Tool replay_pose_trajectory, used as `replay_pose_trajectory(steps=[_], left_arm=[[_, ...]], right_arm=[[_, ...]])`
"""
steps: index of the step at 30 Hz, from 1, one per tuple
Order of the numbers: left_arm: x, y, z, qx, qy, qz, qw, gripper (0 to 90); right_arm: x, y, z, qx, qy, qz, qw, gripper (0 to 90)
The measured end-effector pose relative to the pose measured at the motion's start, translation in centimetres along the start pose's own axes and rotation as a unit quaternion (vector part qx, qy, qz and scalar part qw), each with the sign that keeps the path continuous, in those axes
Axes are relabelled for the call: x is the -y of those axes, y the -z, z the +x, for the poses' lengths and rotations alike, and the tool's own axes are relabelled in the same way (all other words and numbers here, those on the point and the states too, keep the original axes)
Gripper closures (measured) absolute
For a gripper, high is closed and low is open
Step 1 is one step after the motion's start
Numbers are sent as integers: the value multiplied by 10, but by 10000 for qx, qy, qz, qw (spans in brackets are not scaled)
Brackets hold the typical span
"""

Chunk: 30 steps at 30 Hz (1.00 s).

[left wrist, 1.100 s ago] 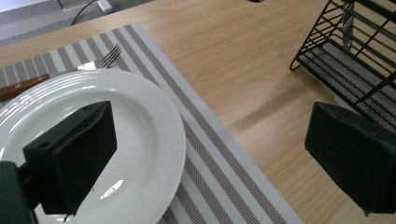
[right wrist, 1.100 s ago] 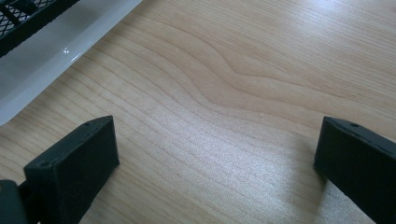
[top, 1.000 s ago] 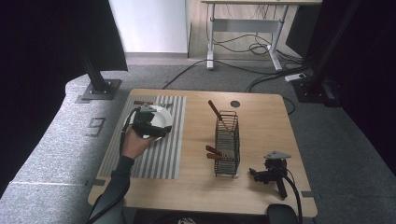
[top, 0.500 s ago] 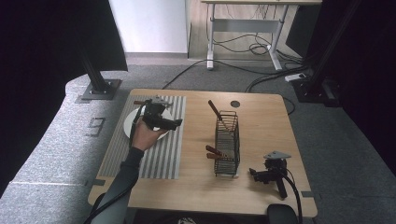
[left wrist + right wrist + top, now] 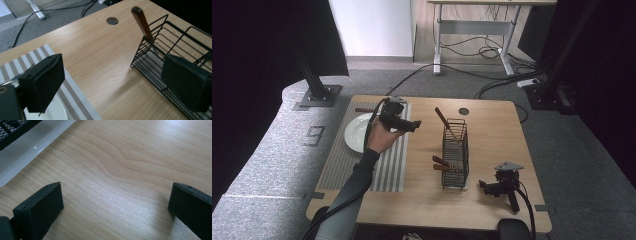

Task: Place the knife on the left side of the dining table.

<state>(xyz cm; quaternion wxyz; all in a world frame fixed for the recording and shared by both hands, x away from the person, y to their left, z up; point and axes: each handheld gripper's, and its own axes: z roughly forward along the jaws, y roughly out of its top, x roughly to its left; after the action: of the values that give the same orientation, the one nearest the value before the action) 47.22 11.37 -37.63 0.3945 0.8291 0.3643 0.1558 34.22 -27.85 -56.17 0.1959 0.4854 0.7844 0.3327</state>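
Observation:
A person's left hand holds my left gripper [image 5: 413, 124] open in the air above the striped placemat [image 5: 362, 167], its jaws pointing toward the black wire basket [image 5: 456, 152]. In the left gripper view the gripper [image 5: 113, 82] has nothing between its pads [image 5: 42, 82], and the basket [image 5: 175, 32] lies just ahead with a brown-handled utensil [image 5: 141, 22] leaning out of it. A white plate [image 5: 357, 132] sits on the placemat behind the hand. My right gripper [image 5: 484, 186] rests open on the table right of the basket, over bare wood [image 5: 115, 207].
More wooden handles [image 5: 441, 162] stick out of the basket's left side. A brown-handled piece [image 5: 363, 110] lies at the placemat's far edge. A cable hole [image 5: 463, 111] is in the tabletop beyond the basket. A white tray [image 5: 32, 150] lies under the basket.
The left hand carried its gripper from over the plate to the right, toward the basket, uncovering the plate. The right gripper has stayed put.

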Motion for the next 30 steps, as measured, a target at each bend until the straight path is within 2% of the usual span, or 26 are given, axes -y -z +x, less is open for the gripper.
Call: replay_pose_trajectory(steps=[7, 13, 18, 26, 30], left_arm=[[-18, -10, -9, 31, -34, -6, 10000, 85], [-31, -20, -14, 5, -16, -22, 10000, 138], [-38, -31, -20, -49, -25, 17, 10000, 149], [-48, -47, -29, -210, 154, -36, 9997, 239], [-52, -55, -32, -165, 299, -71, 9994, 299]], right_arm=[[0, 0, 0, 1, -7, -3, 10000, 0], [0, 0, 0, 2, 2, -6, 10000, 0], [0, 0, 0, 2, 0, -6, 10000, 0], [0, 0, 0, 5, 8, -8, 10000, 0], [0, 0, 0, 2, 12, -6, 10000, 0]])
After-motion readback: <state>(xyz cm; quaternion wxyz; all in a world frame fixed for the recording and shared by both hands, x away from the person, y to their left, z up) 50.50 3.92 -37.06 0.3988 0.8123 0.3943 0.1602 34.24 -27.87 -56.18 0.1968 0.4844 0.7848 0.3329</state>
